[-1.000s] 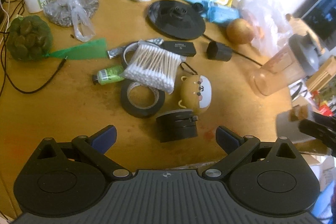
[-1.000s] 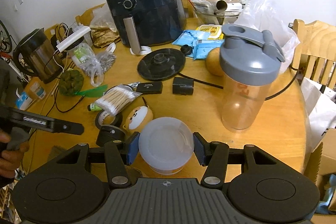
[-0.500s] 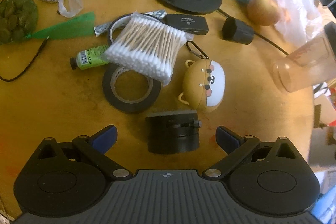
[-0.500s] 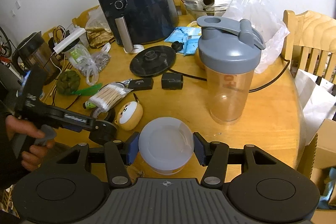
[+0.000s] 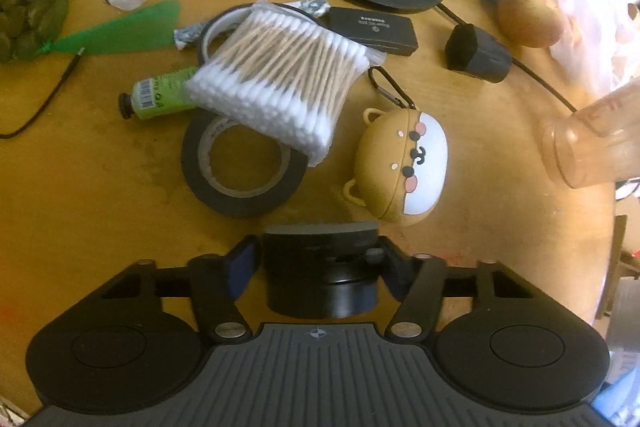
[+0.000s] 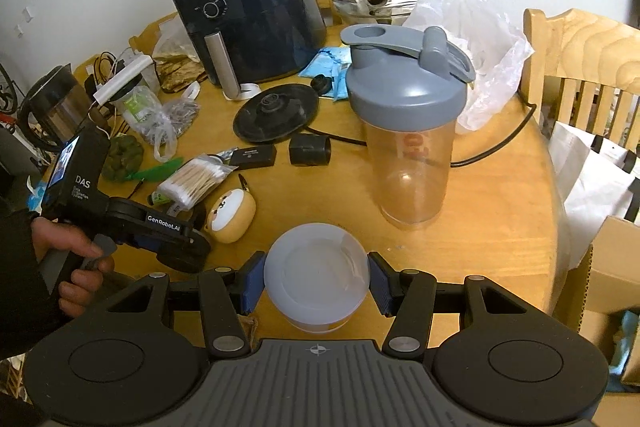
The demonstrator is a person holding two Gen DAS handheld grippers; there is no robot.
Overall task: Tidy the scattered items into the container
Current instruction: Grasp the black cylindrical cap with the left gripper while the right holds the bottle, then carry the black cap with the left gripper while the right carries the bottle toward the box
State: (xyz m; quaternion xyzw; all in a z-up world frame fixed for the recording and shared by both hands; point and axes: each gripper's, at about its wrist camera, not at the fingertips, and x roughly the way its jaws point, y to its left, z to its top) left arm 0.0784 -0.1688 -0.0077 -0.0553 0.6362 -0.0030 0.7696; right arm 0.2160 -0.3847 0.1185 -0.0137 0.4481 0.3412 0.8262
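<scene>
On my bench [image 5: 80, 207] the lens adapter [image 5: 320, 267] sits between my left tongs [image 5: 318, 263]. Just beyond it lies the tape roll [image 5: 244, 171], with the cotton swabs [image 5: 280, 83] resting on its far edge — the bear case [image 5: 400, 167] just to its right. My right tongs [image 6: 316, 285] flank the tub [image 6: 316, 283]; the shaker bottle [image 6: 410, 131] stands beyond it, to the right.

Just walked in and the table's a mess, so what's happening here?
A person is tidying with two tools. The left hand-held gripper has closed on a squat black cylindrical object on the round wooden table. The right hand-held gripper holds a translucent round plastic container, still empty.
</scene>
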